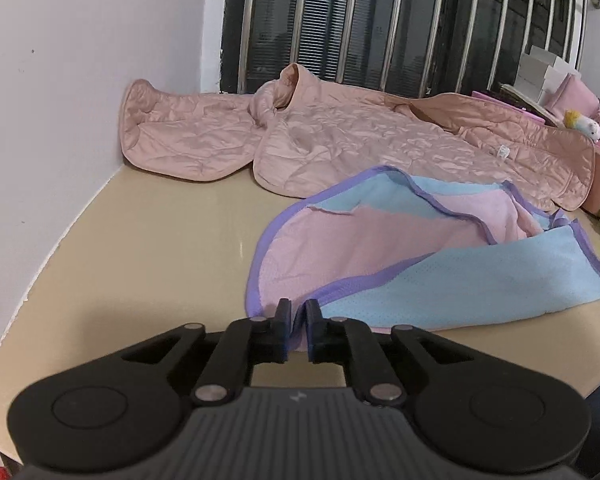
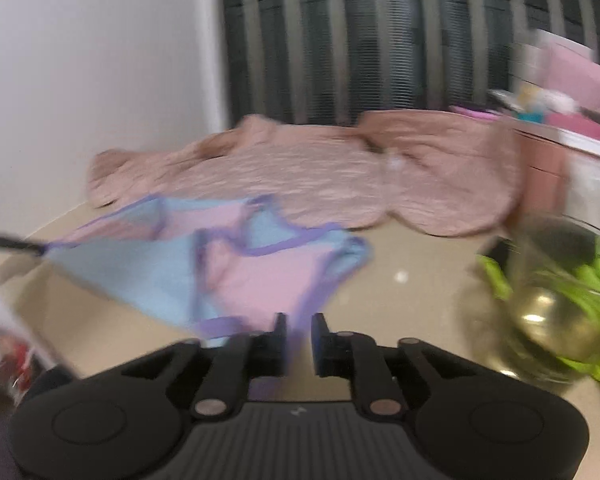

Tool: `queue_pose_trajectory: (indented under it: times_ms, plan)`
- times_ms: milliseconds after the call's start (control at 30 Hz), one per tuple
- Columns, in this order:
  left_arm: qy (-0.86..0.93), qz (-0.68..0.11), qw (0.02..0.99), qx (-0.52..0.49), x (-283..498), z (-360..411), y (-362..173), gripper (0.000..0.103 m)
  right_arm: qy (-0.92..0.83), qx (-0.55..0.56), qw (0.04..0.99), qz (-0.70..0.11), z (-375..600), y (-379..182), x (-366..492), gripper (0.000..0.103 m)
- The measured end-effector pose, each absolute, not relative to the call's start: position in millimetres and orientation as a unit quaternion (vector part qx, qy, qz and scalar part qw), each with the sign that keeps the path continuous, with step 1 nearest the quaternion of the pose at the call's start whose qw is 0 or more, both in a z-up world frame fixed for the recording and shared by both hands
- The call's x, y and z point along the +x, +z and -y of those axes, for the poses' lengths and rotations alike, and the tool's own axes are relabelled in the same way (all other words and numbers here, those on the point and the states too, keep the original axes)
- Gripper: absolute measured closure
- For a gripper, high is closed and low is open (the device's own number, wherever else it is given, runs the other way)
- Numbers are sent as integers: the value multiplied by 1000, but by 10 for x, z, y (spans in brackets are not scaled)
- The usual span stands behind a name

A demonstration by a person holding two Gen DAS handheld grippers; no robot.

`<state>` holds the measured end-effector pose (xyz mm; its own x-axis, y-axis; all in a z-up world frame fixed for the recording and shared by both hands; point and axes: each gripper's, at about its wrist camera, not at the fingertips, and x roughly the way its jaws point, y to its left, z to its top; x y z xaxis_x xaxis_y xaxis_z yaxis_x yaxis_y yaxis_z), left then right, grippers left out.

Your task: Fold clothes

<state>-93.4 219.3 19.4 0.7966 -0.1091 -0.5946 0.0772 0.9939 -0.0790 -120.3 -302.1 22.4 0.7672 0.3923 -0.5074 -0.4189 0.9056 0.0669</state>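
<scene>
A thin mesh garment (image 1: 380, 248), light blue and pink with purple trim, lies crumpled on the beige table (image 1: 160, 240). My left gripper (image 1: 298, 312) is shut on its near purple-edged hem, and the cloth rises into the narrow slit between the pads. In the blurred right wrist view the same garment (image 2: 240, 272) spreads out ahead. My right gripper (image 2: 299, 326) stands over its near pink edge with a clear gap between the fingers. Cloth shows in that gap, but the pads do not press on it. A dark shape at the far left (image 2: 8, 244) holds the garment's other corner taut.
A pink quilted jacket (image 1: 340, 140) lies spread along the back of the table under a barred window (image 1: 380, 20). A white wall (image 1: 60, 100) closes the left side. A glass vase with green leaves (image 2: 548, 300) stands close on the right. Pink boxes and clutter (image 1: 556, 88) fill the back right.
</scene>
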Motion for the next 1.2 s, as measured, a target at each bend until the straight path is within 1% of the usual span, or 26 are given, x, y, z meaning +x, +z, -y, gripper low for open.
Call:
queue_pose_trajectory:
  times_ms: [33, 67, 100, 200, 233, 267, 300, 333, 467, 600, 633, 700, 733, 767, 867, 933, 1000, 1033, 1067, 1133, 1200]
  plan:
    - [-46, -315, 948, -25, -942, -2197, 187, 94, 235, -36, 937, -257, 2954, 213, -1266, 52]
    - [-44, -315, 948, -24, -949, -2204, 181, 93, 249, -47, 935, -250, 2895, 196, -1332, 43]
    - [-41, -316, 948, -27, -949, -2217, 173, 92, 257, -56, 933, -245, 2852, 174, -1383, 42]
    - [-34, -315, 948, -29, -946, -2246, 161, 84, 249, -63, 933, -251, 2795, 74, -1390, 45]
    - [-31, -314, 948, -27, -942, -2247, 166, 82, 243, -59, 933, -258, 2809, 47, -1361, 57]
    - [-31, -314, 948, -25, -940, -2245, 170, 82, 239, -55, 933, -263, 2828, 39, -1332, 87]
    - [-31, -315, 948, -23, -938, -2242, 173, 82, 237, -50, 933, -266, 2846, 45, -1292, 103]
    - [-31, -315, 948, -20, -938, -2238, 175, 82, 235, -45, 933, -267, 2867, 55, -1251, 101]
    - [-27, -318, 948, -18, -912, -2221, 169, 82, 189, -18, 951, -244, 2970, 177, -963, 101]
    - [-25, -318, 948, -6, -918, -2181, 165, 82, 118, -60, 958, -255, 2839, 143, -645, 100]
    - [-25, -317, 948, -4, -923, -2173, 164, 82, 98, -64, 960, -254, 2812, 122, -613, 98]
    - [-21, -317, 948, -2, -933, -2162, 164, 80, 77, -64, 964, -247, 2790, 109, -612, 87]
    - [-20, -316, 949, -2, -947, -2155, 171, 77, 73, -60, 965, -243, 2800, 129, -654, 66]
    - [-19, -314, 949, -1, -963, -2148, 181, 71, 73, -54, 966, -240, 2813, 152, -702, 53]
    - [-25, -303, 953, -4, -1007, -2123, 239, 56, 107, -19, 964, -244, 2879, 227, -884, 53]
    - [-33, -296, 955, -6, -1012, -2098, 272, 54, 134, 8, 951, -277, 2883, 182, -944, 53]
    - [-40, -297, 954, -4, -948, -2049, 268, 53, 125, 7, 946, -300, 2844, 100, -945, 56]
    - [-43, -303, 952, -2, -903, -2021, 246, 53, 120, 7, 944, -306, 2829, 54, -927, 71]
    - [-43, -309, 950, 0, -859, -1992, 222, 53, 110, 9, 945, -309, 2823, 17, -904, 90]
    - [-32, -326, 945, 12, -788, -1919, 161, 54, 93, 7, 946, -310, 2814, 14, -883, 93]
    - [-30, -327, 944, 20, -801, -1875, 156, 54, 84, -6, 944, -318, 2804, 35, -891, 93]
